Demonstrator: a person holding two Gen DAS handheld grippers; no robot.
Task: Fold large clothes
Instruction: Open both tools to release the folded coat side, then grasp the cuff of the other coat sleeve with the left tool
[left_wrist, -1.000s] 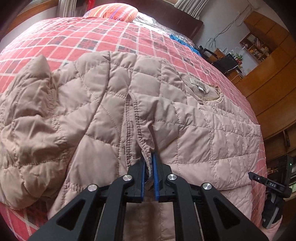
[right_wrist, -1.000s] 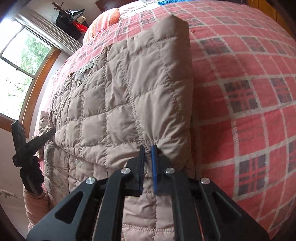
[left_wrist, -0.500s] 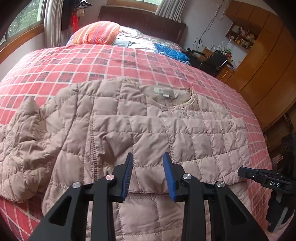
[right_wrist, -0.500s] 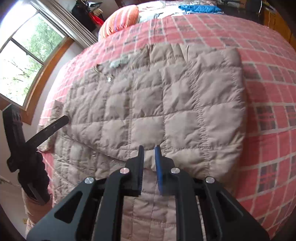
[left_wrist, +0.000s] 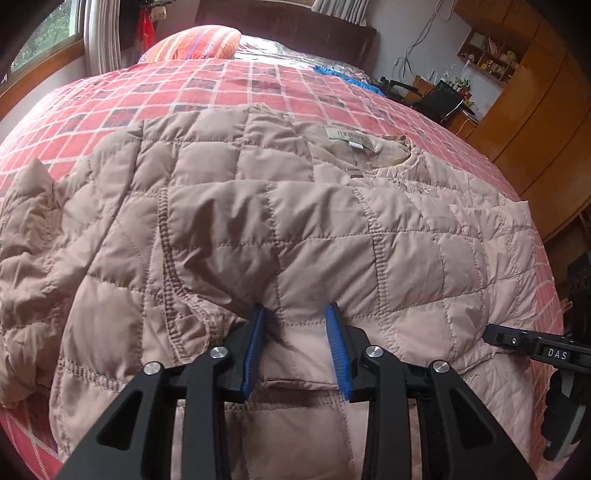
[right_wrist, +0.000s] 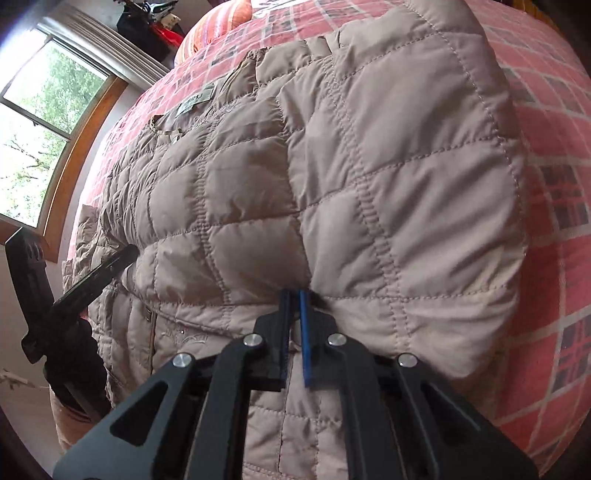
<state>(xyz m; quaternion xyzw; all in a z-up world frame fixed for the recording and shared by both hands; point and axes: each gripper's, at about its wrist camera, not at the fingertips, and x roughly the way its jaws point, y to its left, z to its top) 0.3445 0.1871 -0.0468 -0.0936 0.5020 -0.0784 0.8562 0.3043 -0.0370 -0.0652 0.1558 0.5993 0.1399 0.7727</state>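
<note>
On the red plaid bedspread (left_wrist: 229, 85), the left gripper (left_wrist: 297, 345) straddles, jaws apart, the beige quilted jacket's (left_wrist: 295, 221) folded edge at 6 o'clock, while the right gripper (right_wrist: 293, 334) pinches that edge nearly closed.

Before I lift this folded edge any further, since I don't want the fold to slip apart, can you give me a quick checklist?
1. Right gripper pinching the jacket edge: ok, jaws nearly closed on fabric.
2. Left gripper gripping: not ok, jaws apart, fabric only lying between them.
3. Both grippers on the same folded edge: ok.
4. Left sleeve tidy: not ok, bunched beside the body.
5. Collar label end lying flat: ok.
6. Layers under the fold smooth: cannot tell, hidden.
</note>
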